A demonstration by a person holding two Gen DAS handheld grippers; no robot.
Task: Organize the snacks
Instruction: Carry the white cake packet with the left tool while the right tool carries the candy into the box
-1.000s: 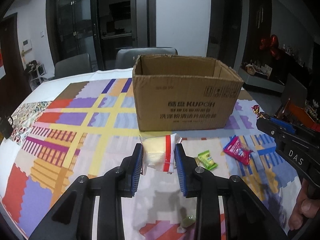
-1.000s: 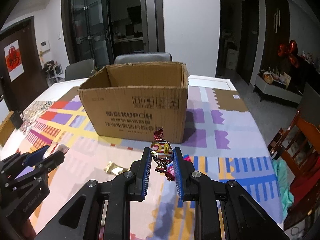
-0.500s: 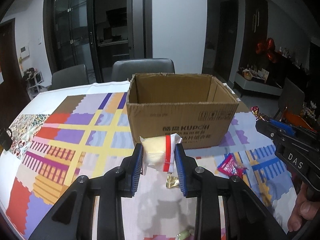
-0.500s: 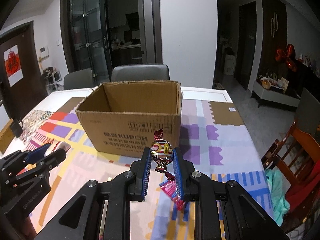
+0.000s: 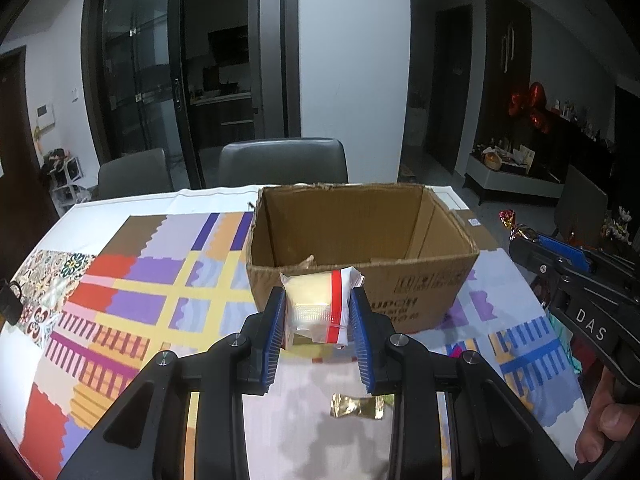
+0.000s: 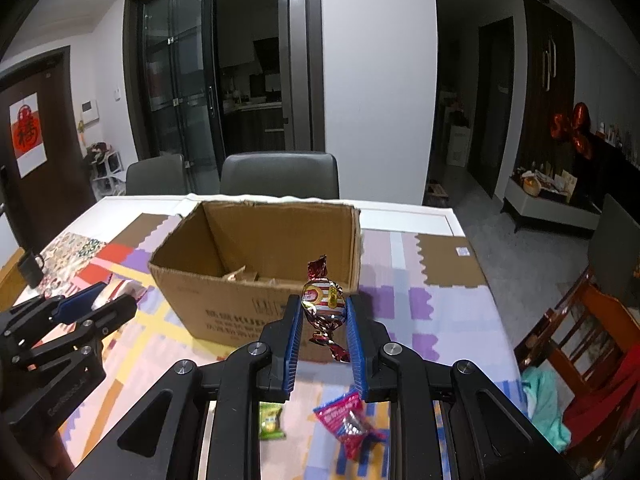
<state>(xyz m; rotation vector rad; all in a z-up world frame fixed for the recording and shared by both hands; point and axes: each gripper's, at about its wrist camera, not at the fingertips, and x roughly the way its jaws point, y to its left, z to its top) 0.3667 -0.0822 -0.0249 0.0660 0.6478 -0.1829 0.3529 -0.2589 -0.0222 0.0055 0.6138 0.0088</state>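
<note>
An open cardboard box (image 5: 360,280) (image 6: 256,308) stands on the patterned tablecloth (image 5: 132,292). My left gripper (image 5: 318,312) is shut on a clear packet with a pale cake and a red stripe (image 5: 320,308), held in front of the box's near wall. My right gripper (image 6: 323,312) is shut on a red, striped foil-wrapped candy (image 6: 324,304), level with the box's near right corner. In the left wrist view the right gripper (image 5: 532,240) shows at the right edge with the candy's twisted end (image 5: 510,218). Something lies on the box floor; I cannot tell what.
A gold wrapper (image 5: 356,406) lies under the left gripper. A green packet (image 6: 271,420) and a pink packet (image 6: 346,426) lie under the right gripper. Grey chairs (image 5: 284,160) stand behind the table, a wooden chair (image 6: 576,336) at its right.
Both grippers rose and came closer to the box with their snacks still held. The box's inside now shows more, and the loose packets slid lower in both views.
</note>
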